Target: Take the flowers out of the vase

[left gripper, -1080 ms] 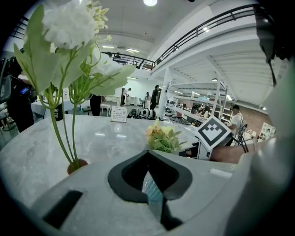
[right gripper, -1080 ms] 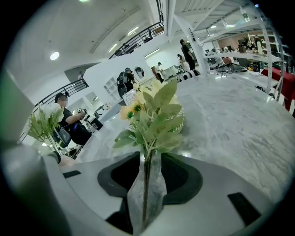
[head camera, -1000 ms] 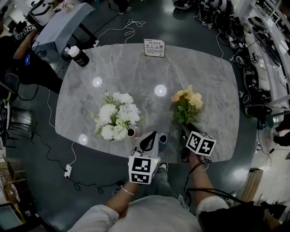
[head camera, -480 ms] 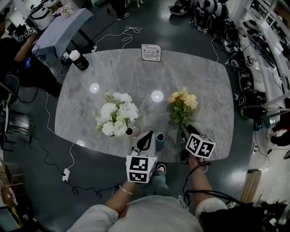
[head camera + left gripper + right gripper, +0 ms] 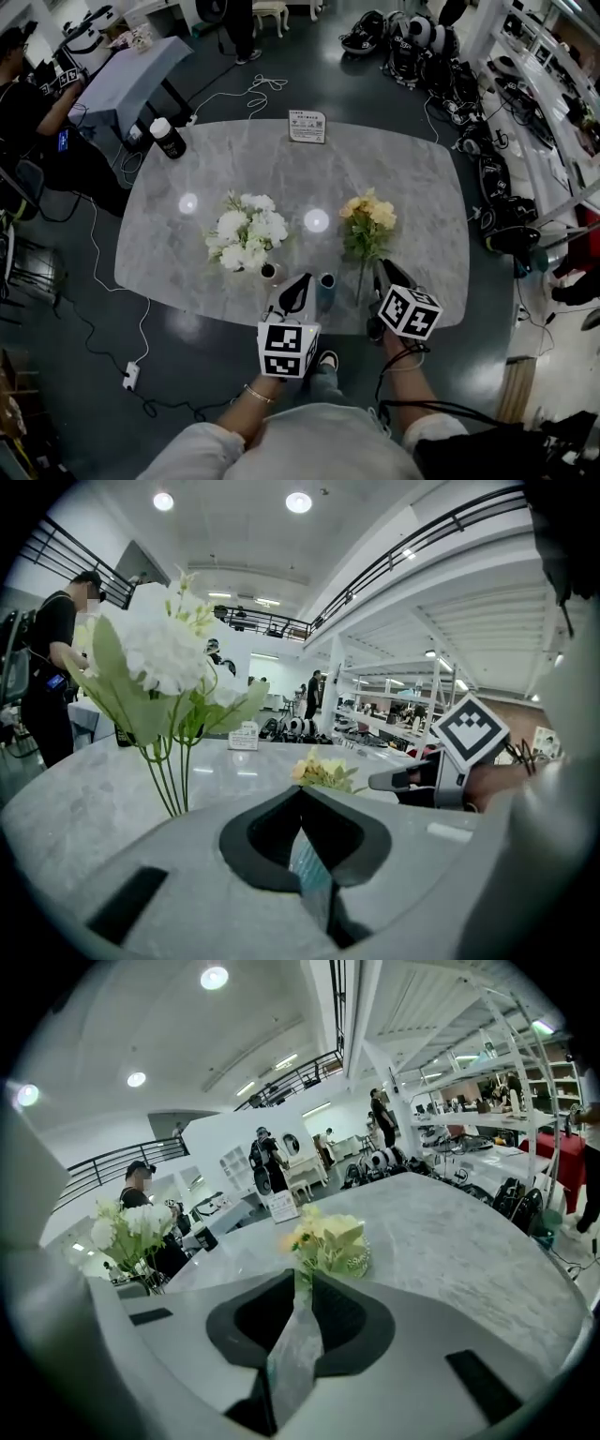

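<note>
Yellow flowers (image 5: 367, 211) bunched above leafy green stems.

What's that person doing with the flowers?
A person holds a gripper in each hand at a marble table. The right gripper has just been closing on the stem of the yellow flowers, beside a small blue vase. The left gripper is shut, near the white flowers.

Grey marble table (image 5: 412, 187) with white-capped bottle (image 5: 168, 138), sign card (image 5: 307, 127), dark vase (image 5: 270, 273), teal vase (image 5: 325, 281)
</note>
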Demonstrator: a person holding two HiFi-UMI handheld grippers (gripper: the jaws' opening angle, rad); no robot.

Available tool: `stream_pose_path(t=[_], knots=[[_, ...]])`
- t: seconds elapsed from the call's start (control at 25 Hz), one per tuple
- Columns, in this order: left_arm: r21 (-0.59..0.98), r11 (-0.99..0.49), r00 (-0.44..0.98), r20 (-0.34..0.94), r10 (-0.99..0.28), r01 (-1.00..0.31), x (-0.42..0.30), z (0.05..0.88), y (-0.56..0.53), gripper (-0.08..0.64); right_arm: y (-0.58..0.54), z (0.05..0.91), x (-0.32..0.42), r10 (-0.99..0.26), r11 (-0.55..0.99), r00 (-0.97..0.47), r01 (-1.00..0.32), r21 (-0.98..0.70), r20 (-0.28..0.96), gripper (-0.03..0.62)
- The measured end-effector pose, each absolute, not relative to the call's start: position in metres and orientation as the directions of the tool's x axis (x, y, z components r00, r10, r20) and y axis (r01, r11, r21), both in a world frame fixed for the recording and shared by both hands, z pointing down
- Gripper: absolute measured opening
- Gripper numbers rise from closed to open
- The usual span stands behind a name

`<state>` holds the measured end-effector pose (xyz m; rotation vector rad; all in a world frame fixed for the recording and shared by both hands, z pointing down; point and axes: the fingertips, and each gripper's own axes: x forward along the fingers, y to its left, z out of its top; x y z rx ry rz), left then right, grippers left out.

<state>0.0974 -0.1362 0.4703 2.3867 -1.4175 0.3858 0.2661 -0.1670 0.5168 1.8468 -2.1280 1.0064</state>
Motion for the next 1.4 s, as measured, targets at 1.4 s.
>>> stream_pose_path(t=[1.4], knots=[[0.156,-0.455,0.481,0.277,-0.832,-0.877,0.062,0.408,-0.101,0.009,-0.114,0.408,0.183,-0.915,0.178,-0.266,-0.940,-0.291,0.302,0.011]])
